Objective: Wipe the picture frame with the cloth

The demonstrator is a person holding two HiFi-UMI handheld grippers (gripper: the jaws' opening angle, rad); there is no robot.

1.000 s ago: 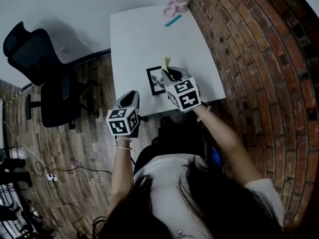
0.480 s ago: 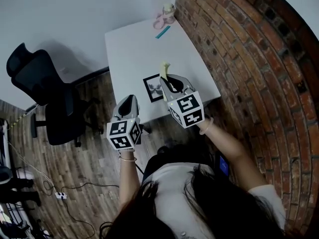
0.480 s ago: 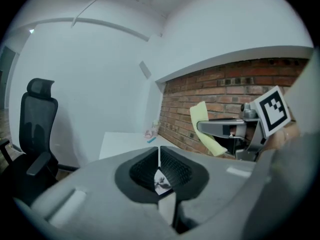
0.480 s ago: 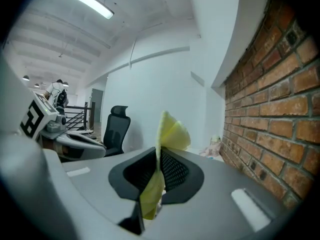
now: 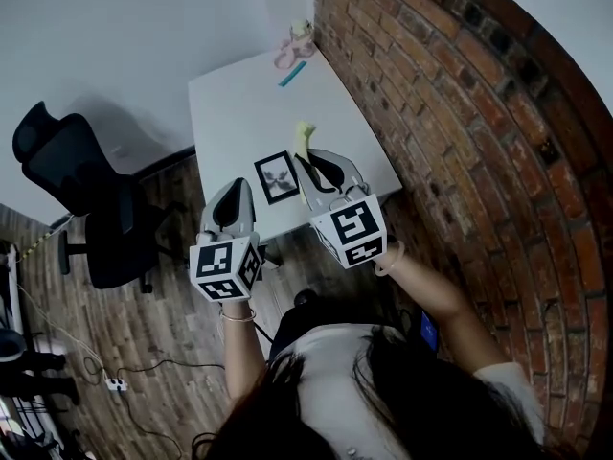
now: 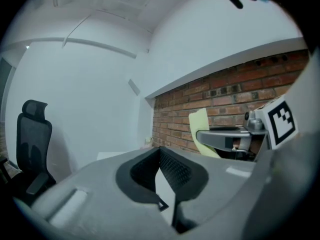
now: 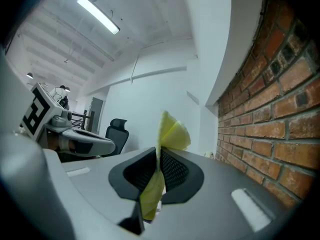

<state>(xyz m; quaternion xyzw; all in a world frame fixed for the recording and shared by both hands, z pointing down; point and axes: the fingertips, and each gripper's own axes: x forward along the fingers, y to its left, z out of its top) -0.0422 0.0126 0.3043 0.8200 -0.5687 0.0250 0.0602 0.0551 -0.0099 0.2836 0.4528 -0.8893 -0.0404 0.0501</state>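
A red brick wall (image 5: 460,113) runs along the right side of the room and meets a plain white wall (image 5: 115,36) at the far corner, where a white surface (image 5: 244,103) stands against both. A black office chair (image 5: 77,190) stands to the left of the surface on dark wooden plank flooring (image 5: 153,343), with a power strip (image 5: 115,383) and loose cables lying nearer the camera. A long tube light (image 7: 98,14) glows on the white ceiling.

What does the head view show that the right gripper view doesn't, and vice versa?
Head view only: the picture frame and the wooden floor.

Right gripper view only: the ceiling light, and a close look at the right gripper with its jaws shut on the cloth.

Both: the yellow cloth sticking out of that gripper, the office chair and the brick wall.
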